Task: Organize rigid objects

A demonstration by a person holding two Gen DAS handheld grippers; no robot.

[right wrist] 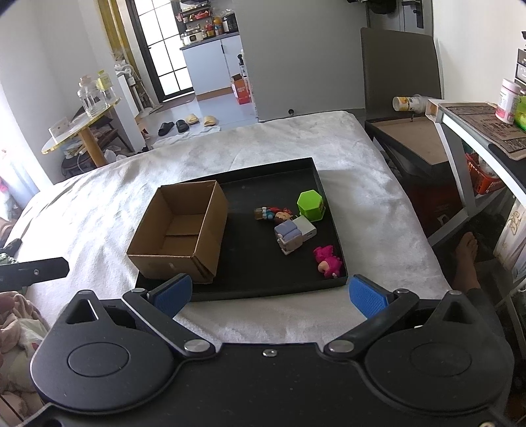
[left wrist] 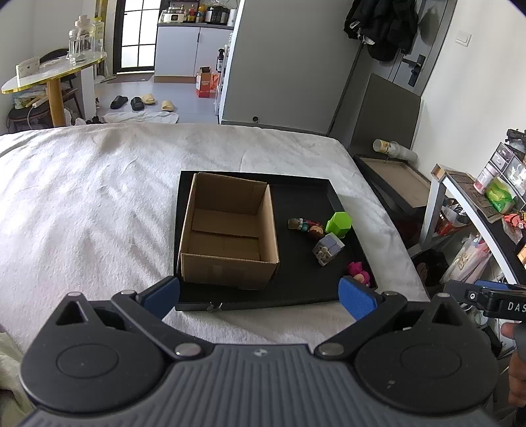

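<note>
Jaws wide on both grippers, L (left wrist: 259, 297) & R (right wrist: 271, 297), near tray (right wrist: 263, 290) w/ toys.

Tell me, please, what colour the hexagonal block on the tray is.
The hexagonal block is bright green, clearest in the right wrist view.

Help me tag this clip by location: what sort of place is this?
Most likely a small studio flat, with the work done on a bed. A white blanket covers the surface holding the black tray, a kitchen counter with appliances stands just beyond, and slippers lie on the floor.
</note>
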